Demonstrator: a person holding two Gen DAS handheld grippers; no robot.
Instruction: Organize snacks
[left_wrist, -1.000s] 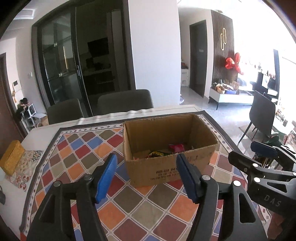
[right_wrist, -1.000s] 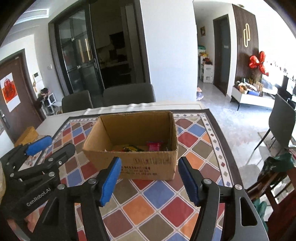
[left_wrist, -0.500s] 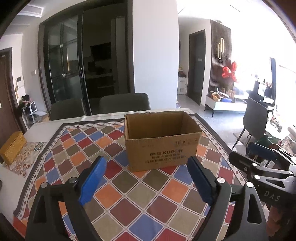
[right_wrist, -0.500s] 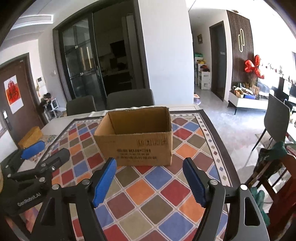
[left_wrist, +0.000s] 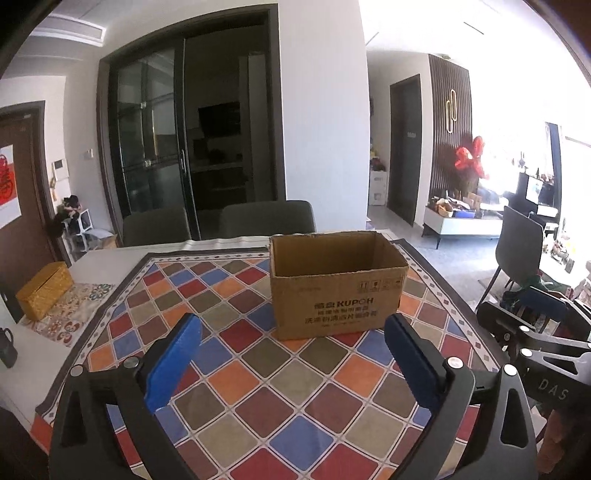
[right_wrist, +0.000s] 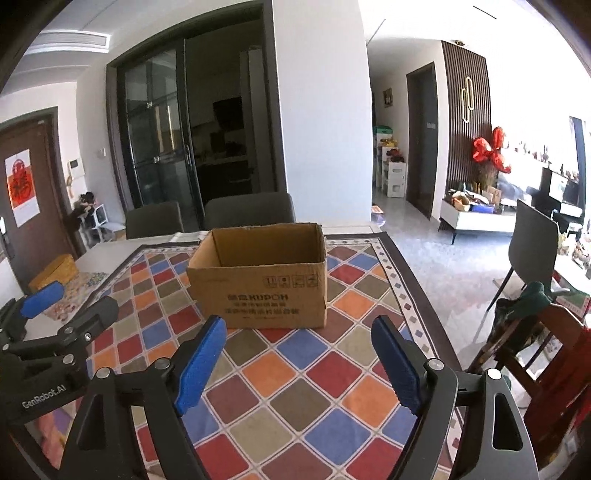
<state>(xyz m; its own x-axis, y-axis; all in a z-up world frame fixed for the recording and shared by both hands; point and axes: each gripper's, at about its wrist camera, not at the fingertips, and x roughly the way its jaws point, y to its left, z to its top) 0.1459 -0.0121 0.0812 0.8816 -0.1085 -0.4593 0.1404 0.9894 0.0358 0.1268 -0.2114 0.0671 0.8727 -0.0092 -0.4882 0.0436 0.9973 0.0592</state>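
Left wrist view: the left gripper has its jaws opening wide with nothing between them, and the cardboard box sits open-topped on the checkered tablecloth just ahead. Right wrist view: the right gripper is opening too, also empty, box straight in front, not touching.

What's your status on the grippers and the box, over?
Left hand-held gripper and right hand-held gripper both opening, nothing between the jaws. Cardboard box upright on the patterned tablecloth, short of both. Path clear.
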